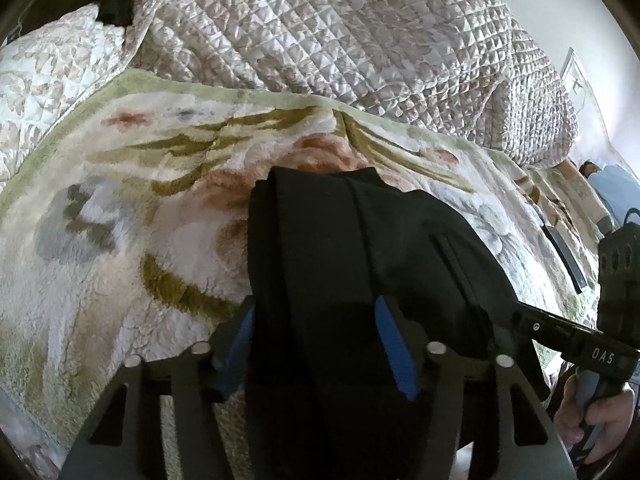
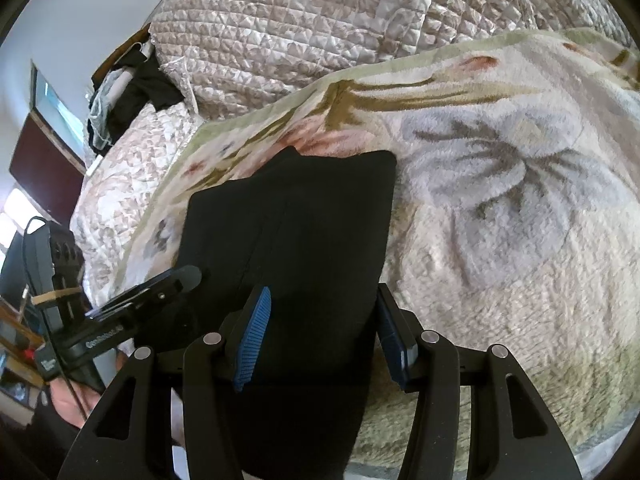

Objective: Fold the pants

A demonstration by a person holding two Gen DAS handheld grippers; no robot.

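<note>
The black pants [image 1: 344, 240] lie folded into a narrow stack on a floral fleece blanket [image 1: 120, 208]; they also show in the right wrist view [image 2: 304, 216]. My left gripper [image 1: 316, 324] stands open with its blue-padded fingers on either side of the near end of the pants. My right gripper [image 2: 324, 312] is also open, its fingers straddling the other side of that near end. Each gripper shows in the other's view: the right one [image 1: 560, 328] and the left one [image 2: 160, 288]. The near end of the pants is hidden under the grippers.
A quilted beige bedspread [image 1: 340, 32] is heaped behind the blanket. Dark clothes [image 2: 132, 92] hang at the bed's head. A flat dark object [image 1: 568, 256] lies on the blanket at the right. A white wall rises beyond.
</note>
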